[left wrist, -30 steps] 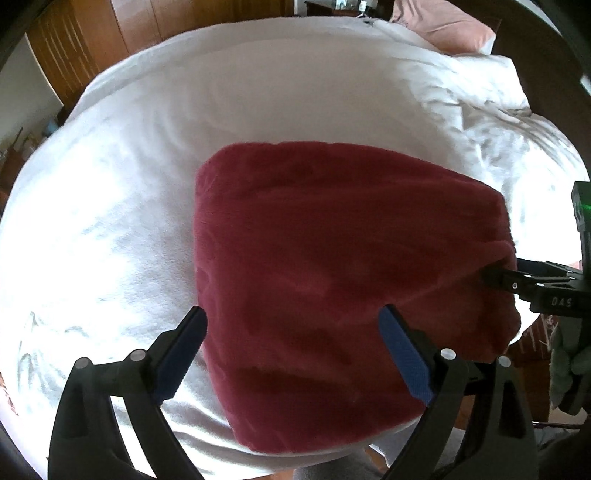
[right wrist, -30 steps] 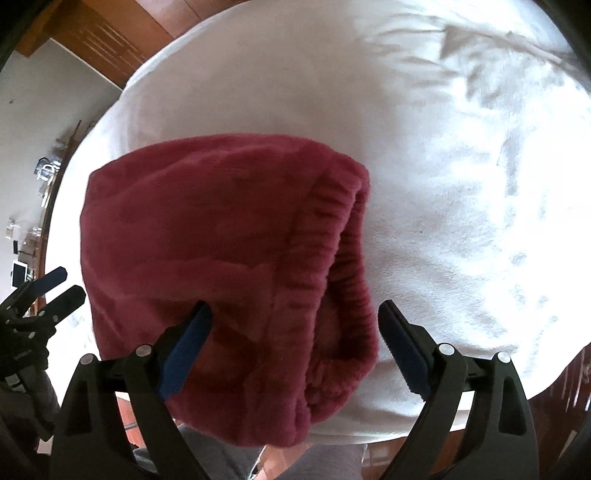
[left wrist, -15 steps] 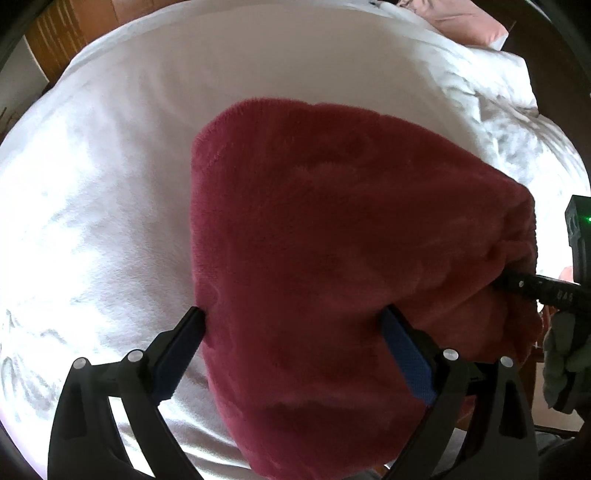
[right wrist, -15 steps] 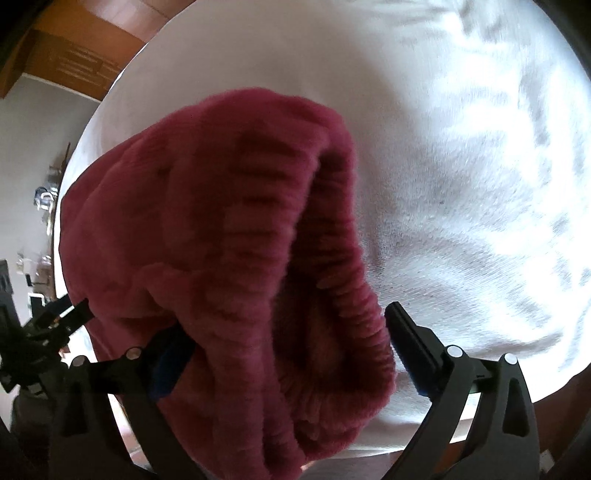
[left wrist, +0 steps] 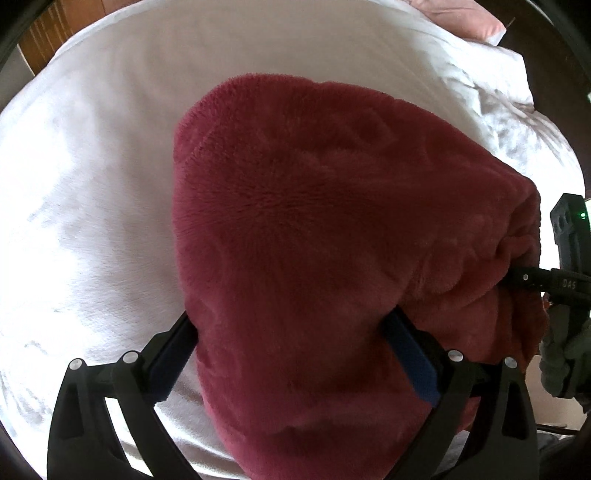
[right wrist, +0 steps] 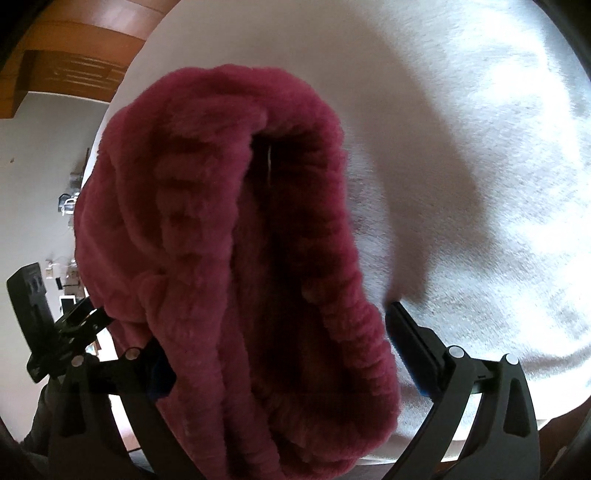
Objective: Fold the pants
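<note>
- Left wrist view, nearest: left claw points steeply down; its jaws are opening, wide apart; the dark red fleece pants bulge up between the two fingers; the left finger lies at the cloth edge and the right finger's blue pad is partly covered by cloth; no clamped fold is visible.
- Right wrist view, nearest: right claw is released, jaws spread wide; the pants fill the gap; the left finger is hidden behind the cloth; the right finger stands clear, just beside the ribbed waistband.
- Shown by the right wrist view only: the open waistband end, a dark hollow between its layers; the stacked folds of the bundle.
- Shown by the left wrist view only: the smooth folded top face of the pants, its far corner rounded.
- Cross views: the left wrist view shows the right claw at the right edge, its tip buried in cloth, and a gloved hand below it; the right wrist view shows the left claw at the lower left.
- Middle distance: the pants lie as a folded bundle on the bed, on its white cover.
- Far: the left wrist view shows crumpled white bedding and a pink pillow; the right wrist view shows wooden furniture.
</note>
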`<state>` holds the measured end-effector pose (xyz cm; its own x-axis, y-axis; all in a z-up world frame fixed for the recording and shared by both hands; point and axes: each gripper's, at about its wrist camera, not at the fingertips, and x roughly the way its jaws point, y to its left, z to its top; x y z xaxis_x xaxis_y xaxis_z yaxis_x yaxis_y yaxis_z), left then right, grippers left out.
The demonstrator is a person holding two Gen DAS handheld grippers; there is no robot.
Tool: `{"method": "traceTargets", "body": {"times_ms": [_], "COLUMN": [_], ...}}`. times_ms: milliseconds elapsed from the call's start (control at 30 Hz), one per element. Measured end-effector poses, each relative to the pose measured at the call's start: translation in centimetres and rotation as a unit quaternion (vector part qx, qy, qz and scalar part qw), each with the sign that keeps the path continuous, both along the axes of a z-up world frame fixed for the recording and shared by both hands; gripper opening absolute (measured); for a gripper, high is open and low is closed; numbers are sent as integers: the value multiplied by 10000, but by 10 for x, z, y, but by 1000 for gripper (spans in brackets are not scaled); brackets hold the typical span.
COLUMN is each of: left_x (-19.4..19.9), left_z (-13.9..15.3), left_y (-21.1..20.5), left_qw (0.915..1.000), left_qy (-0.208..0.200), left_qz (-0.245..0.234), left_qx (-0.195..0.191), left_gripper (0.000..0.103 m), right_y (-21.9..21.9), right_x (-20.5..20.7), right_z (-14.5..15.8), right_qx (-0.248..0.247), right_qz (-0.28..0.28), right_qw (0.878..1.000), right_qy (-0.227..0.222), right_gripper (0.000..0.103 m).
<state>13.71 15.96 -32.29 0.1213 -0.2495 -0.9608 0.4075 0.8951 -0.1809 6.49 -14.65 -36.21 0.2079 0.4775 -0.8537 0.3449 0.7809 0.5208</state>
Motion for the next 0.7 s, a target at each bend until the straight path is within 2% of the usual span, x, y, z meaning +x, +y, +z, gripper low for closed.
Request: {"method": "traceTargets", "body": {"times_ms": [233, 433, 633, 700], "left_x": [7, 13, 16, 15], "left_z": [-11, -17, -19, -16], "left_y": [10, 19, 29, 33], "left_qw": [9995, 9981, 9944, 9933], "left_qy": [199, 390, 629, 653], "left_qz": [59, 186, 345, 361], "left_qx": [-247, -446, -774, -879], "left_gripper": [98, 98, 98, 88], "right_y": [-4, 0, 4, 7], "right_x": [18, 27, 26, 28], "right_z": [-5, -3, 9, 16], "right_qx": [159, 244, 182, 120], "right_qz": [147, 248, 396, 420], "right_qw": [9998, 9994, 9990, 9990], "right_qy": [-4, -22, -36, -41], "right_gripper": [97, 84, 65, 61]}}
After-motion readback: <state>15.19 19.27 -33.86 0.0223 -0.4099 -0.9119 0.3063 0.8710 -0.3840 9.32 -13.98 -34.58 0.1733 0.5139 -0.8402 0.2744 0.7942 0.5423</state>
